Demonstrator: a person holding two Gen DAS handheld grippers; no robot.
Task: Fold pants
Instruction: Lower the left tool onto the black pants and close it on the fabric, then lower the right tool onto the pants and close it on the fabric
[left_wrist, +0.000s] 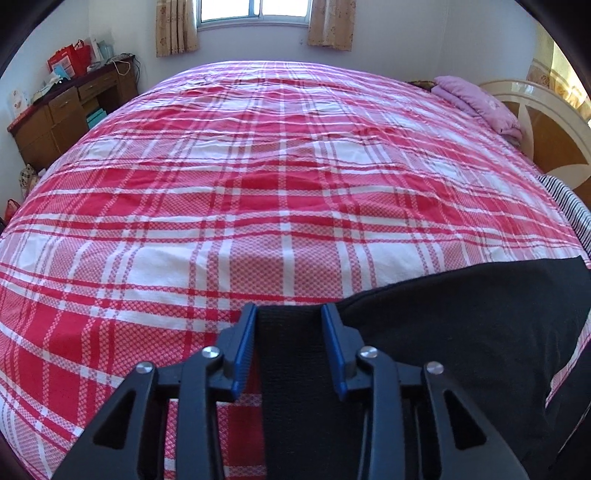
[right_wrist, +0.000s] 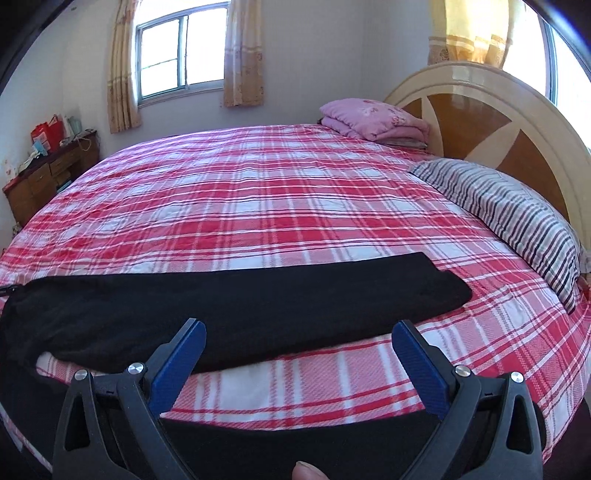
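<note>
Both claws sit by the black pants. Left claw is pinching their edge. Right claw is wide apart, just beside them. Pants lie long across the checked bed, near its front edge.

I see a bed under a red and white plaid sheet, lightly wrinkled across its middle. Black pants lie flat on the sheet along the near edge, stretched lengthwise, legs together and reaching toward the headboard side. A striped pillow rests on the sheet against the headboard, just beyond the leg ends but apart from them. In the far corner by the headboard I see a folded pink quilt on the sheet, well apart from the pants.
</note>
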